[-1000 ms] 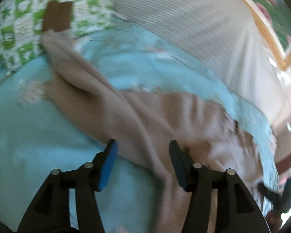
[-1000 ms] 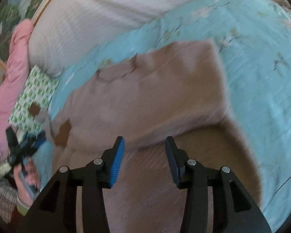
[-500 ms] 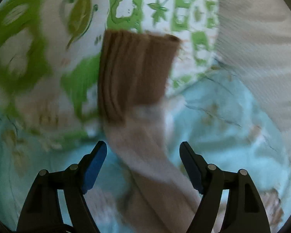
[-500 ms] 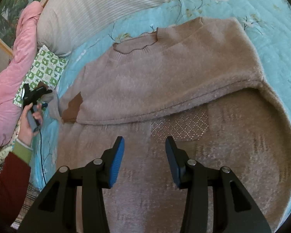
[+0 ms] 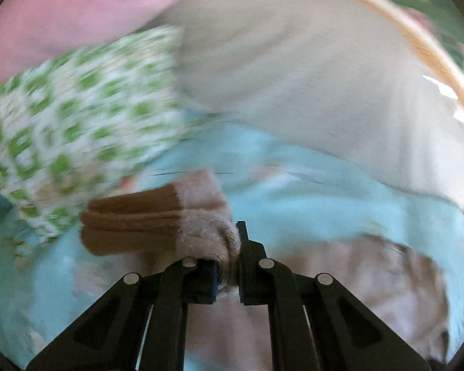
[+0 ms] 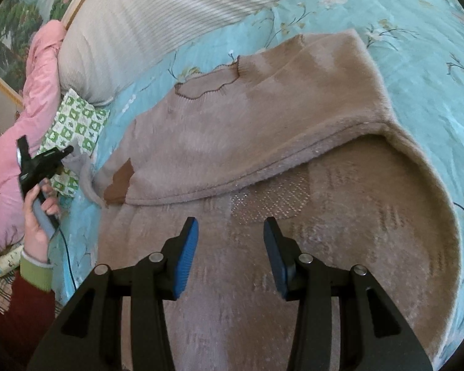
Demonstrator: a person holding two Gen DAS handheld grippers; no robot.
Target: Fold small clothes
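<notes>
Sweater: the beige sweater lies on the blue floral bedspread, its far part already folded over toward the near side.
Sleeve: a moment ago the left sleeve lay loose between open fingers; now its darker cuff sticks out leftward, lifted off the bed.
Left gripper: the left gripper has closed tight on the sleeve just behind the cuff.
Right gripper: the right gripper hangs wide apart over the near body, holding nothing.
Meaning: the sleeve looks ready to be carried rightward onto the body.
Surroundings: green checked cloth, pink quilt far left.
</notes>
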